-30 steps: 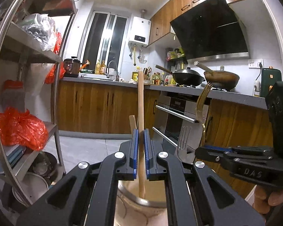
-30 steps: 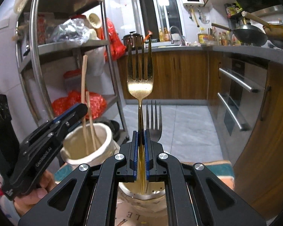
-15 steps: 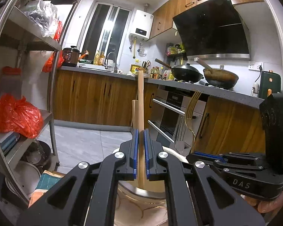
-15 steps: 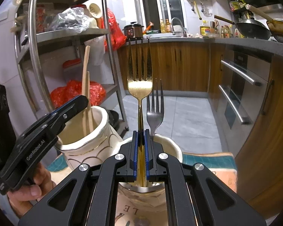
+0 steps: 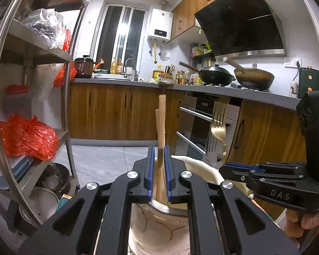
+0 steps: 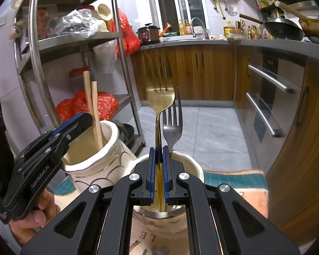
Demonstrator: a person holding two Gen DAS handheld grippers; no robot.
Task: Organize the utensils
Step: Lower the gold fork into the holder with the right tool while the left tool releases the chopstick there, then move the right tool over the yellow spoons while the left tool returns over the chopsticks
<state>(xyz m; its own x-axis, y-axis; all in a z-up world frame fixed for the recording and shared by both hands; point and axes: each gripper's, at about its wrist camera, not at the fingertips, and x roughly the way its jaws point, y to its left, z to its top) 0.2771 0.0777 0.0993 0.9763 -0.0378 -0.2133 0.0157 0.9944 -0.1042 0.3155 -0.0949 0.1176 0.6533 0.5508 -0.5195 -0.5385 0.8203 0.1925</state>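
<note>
Your wooden chopstick point(image 5: 161, 131) stands upright in the cream ceramic holder point(image 6: 95, 159), between the left claw point(image 5: 158, 173) pads, which are opening off it. At three o'clock, your right claw point(image 6: 158, 176) is clamped on the gold fork point(image 6: 159, 106), lowered into the second holder point(image 6: 187, 163) beside a grey fork point(image 6: 172, 125). Release early and it may tip against the rim. A second ago both utensils sat higher.

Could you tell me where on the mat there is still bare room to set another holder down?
The mat lies bare right of the fork cup. Left is crowded: the chopstick jar stands close beside it.
</note>
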